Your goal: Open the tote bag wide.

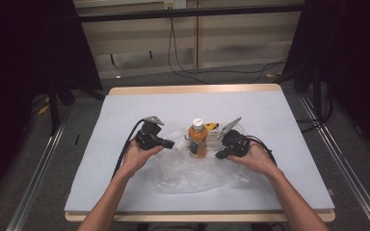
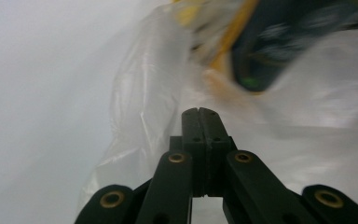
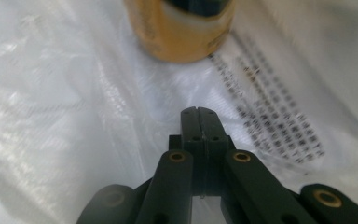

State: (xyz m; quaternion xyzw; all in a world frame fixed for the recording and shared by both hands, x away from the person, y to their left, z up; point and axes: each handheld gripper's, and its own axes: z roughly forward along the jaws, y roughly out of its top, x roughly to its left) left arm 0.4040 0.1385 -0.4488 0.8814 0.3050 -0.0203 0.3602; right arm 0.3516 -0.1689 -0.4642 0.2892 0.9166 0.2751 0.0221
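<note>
So here's the setup: an orange bottle (image 1: 198, 139) with a white cap stands upright around the middle of the desk (image 1: 125, 103), sitting on a crumpled clear plastic bag (image 1: 192, 173) that spreads out toward the person's side. The left gripper (image 1: 168, 143) sits just to the left of the bottle, tips aimed at it, close but not touching as far as the high view goes. The right gripper (image 1: 219, 155) comes in from the other side, pointing at the bottle's lower part and sitting right over the bag. Both are clenched tight with nothing pinched: in the left gripper view the left gripper (image 2: 199, 111) has its two black jaws pressed flat together, with the bag's wrinkled edge (image 2: 140, 107) just past the tips and the blurry bottle (image 2: 261, 51) further up. Same deal in the right gripper view, where the right gripper (image 3: 198, 109) is closed on itself above the bag (image 3: 74, 107), which has some printed text on it, and the bottle's orange base (image 3: 182, 32) stands just ahead.
</note>
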